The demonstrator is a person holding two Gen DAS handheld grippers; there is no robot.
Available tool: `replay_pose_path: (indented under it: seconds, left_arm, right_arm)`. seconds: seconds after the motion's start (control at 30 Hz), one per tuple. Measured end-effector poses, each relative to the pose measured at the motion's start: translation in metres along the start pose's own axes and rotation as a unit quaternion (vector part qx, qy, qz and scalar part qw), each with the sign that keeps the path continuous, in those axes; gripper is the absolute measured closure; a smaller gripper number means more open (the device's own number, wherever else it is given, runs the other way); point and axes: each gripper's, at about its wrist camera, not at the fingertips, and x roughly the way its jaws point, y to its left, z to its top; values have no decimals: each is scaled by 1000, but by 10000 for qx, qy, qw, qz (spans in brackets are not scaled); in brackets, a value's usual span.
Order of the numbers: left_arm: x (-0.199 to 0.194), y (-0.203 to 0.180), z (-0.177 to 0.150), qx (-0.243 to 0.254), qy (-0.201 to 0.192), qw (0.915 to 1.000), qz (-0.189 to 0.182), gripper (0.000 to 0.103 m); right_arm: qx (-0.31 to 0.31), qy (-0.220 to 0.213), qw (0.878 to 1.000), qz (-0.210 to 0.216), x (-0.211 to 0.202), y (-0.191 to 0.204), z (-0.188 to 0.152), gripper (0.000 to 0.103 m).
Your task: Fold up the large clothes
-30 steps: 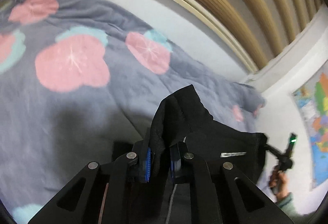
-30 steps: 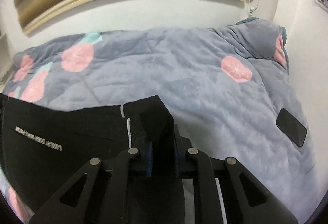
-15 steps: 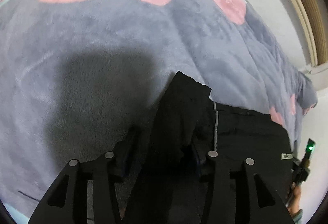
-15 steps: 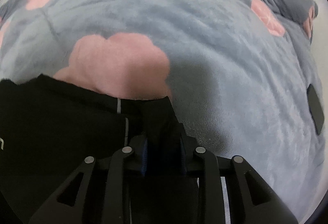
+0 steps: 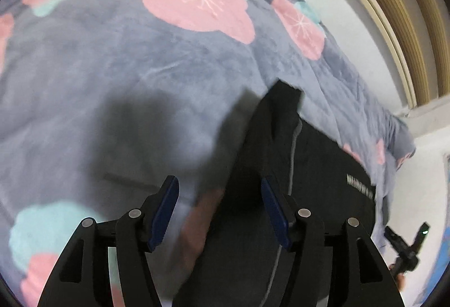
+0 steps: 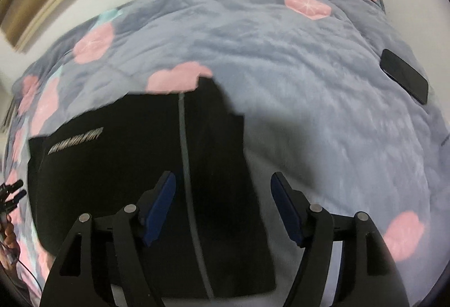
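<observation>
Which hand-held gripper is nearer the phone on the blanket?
Right. The phone lies beyond and to the right of the right hand-held gripper; the left hand-held gripper is at the garment's far corner, with no phone in its view.

The white lettering (image 6: pixel 74 140) on the black garment (image 6: pixel 118 166) is smeared by blur — unreadable. The garment's near edge runs under the gripper arms, and the wall poster (image 5: pixel 441 256) is cut off — only a blurred strip shows.

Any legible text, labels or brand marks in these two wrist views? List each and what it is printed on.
Pale printed line on the black garment: lettering is there, but too blurred to read in either view.
Dark phone on the blanket: no marking visible.
Nothing else bears text.
</observation>
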Motion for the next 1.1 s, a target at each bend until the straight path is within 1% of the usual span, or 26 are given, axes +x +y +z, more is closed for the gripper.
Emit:
replay_pose_path:
  seconds: [0.07, 0.1, 0.13, 0.23, 0.3, 0.33, 0.4, 0.47, 0.5, 0.57, 0.67, 0.73, 0.83, 0.87, 0.9, 1.0, 1.03, 1.1]
  left_arm:
    - [-19, -19, -22, 330, -147, 9993, -45, 40]
    - [-25, -36, -35, 538, -212, 9983, -88, 40]
    - [-29, -49, -45, 675, -233, 9973, -181, 40]
    - [-18, -108, -84, 1213, -29, 9904, -655, 40]
    - [-3, -140, -105, 1517, 152, 9852, -784, 40]
    - [9, -158, -119, 1778, 249, 9809, -744, 40]
    - [30, -175, -137, 2041, 409, 9767, -522, 40]
    - [50, -178, -150, 2115, 475, 9760, -188, 40]
    - [65, -177, -154, 2151, 587, 9748, -11, 41]
    - [91, -169, -152, 2032, 819, 9757, 84, 41]
    - [105, -165, -145, 1925, 922, 9769, 77, 41]
    - [104, -165, -142, 1902, 974, 9769, 78, 41]
    - [86, -165, -136, 1924, 965, 9765, -120, 40]
    - [74, -166, -133, 1948, 895, 9765, -240, 40]
    - [61, -168, -127, 1984, 765, 9766, -334, 41]
    - [33, -175, -104, 2026, 314, 9778, -424, 40]
    - [28, -177, -94, 1993, 172, 9788, -444, 40]
    - [31, -181, -66, 1885, 10, 9809, -474, 40]
  right_arm:
    - [19, 11, 9998, 208, -8, 12, -15, 30]
    - [-43, 38, 9993, 380, -11, 24, -25, 30]
    - [-126, 47, 9988, 461, -12, 38, -31, 30]
    - [-488, 17, 9974, 530, -10, 76, -47, 30]
    - [-693, 96, 9965, 449, 3, 100, -54, 30]
    - [-732, 128, 9964, 402, 8, 106, -58, 30]
    - [-883, 305, 9956, 102, 32, 117, -64, 30]
    - [-915, 573, 9942, 10, 57, 117, -69, 30]
    - [-897, 693, 9936, 8, 72, 116, -74, 29]
    - [-928, 702, 9932, -6, 88, 115, -81, 28]
    - [-1184, 553, 9913, -164, 93, 123, -85, 28]
    - [-1147, 643, 9913, -97, 89, 122, -81, 28]
    - [-881, 743, 9930, 254, 73, 113, -67, 30]
    - [-819, 624, 9937, 450, 59, 112, -59, 30]
    - [-856, 411, 9940, 549, 45, 114, -50, 30]
    - [-1101, -76, 9922, 581, 22, 129, -24, 30]
    - [-1164, -190, 9912, 601, 22, 136, -9, 30]
    - [-1144, -199, 9919, 521, 36, 144, 12, 30]
